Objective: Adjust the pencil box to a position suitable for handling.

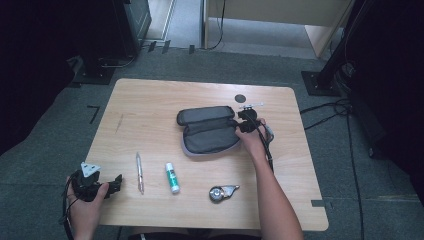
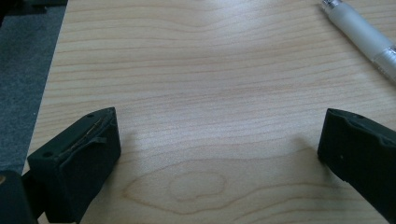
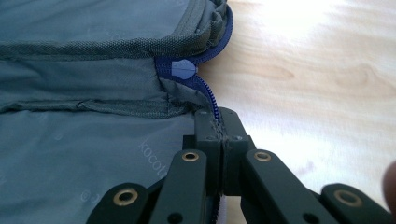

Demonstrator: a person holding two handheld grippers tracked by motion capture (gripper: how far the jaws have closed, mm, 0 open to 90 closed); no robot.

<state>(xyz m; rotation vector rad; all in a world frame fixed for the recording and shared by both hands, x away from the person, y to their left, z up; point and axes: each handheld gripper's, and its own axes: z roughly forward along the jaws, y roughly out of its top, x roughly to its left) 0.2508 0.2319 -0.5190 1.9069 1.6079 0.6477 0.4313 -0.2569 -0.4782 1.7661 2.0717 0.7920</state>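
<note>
Two grippers in play. Right gripper (image 3: pixel 223 122) has its jaws pinched fully together on the blue zipper edge (image 3: pixel 211 100) of the open grey pencil case (image 1: pixel 210 129), which lies mid-table, slightly right of centre. Probably gripping the zipper tape itself, though the contact is partly hidden by the jaws. Left gripper (image 1: pixel 116 183) sits at the near left corner of the table (image 1: pixel 150 100), jaws spread wide, nothing between them, bare wood underneath. Pen (image 1: pixel 140 172), glue stick (image 1: pixel 172 177) and tape dispenser (image 1: pixel 222 192) lie along the near edge.
</note>
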